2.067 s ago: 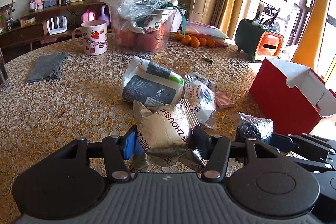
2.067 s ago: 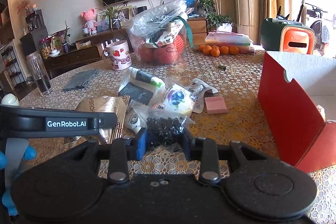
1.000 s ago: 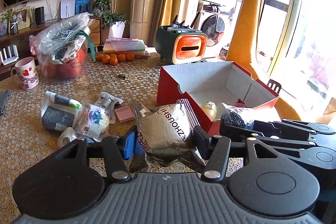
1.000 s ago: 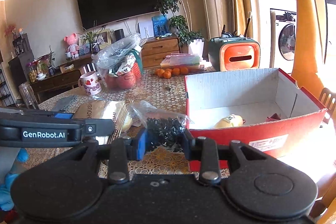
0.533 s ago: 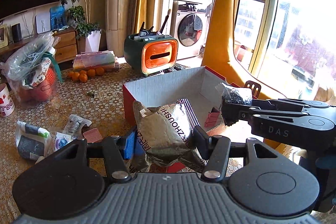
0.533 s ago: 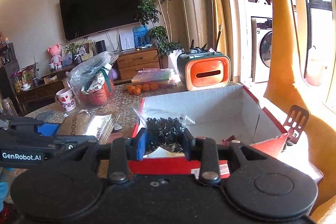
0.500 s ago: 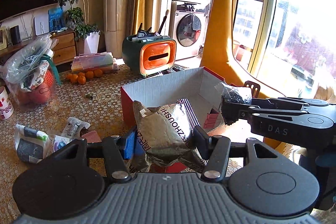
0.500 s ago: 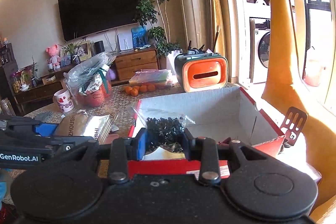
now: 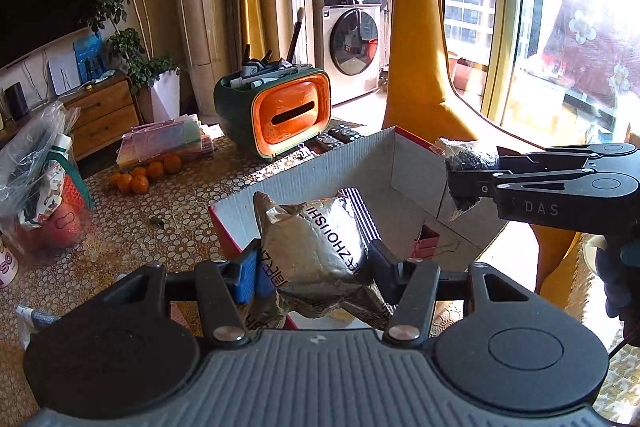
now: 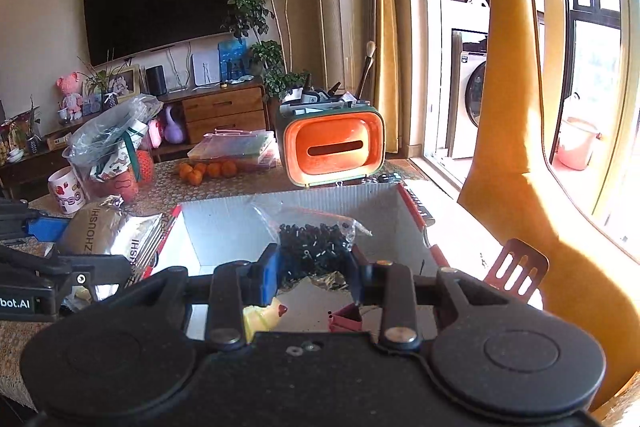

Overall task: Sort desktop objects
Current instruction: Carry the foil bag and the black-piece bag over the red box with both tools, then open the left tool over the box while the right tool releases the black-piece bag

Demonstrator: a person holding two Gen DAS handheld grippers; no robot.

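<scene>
silver foil pouch (image 9: 316,239) pinched in left gripper (image 9: 312,267), bag of black bits (image 10: 314,251) in right gripper (image 10: 314,273), both over red box (image 9: 416,163)

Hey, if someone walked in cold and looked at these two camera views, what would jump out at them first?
Probably the crinkled silver foil packet clamped in the left gripper, held over the near edge of the open red cardboard box. Next, the clear bag of small black pieces pinched in the right gripper above the same box. Behind the box, the green-and-orange tissue holder stands out on the table.
</scene>
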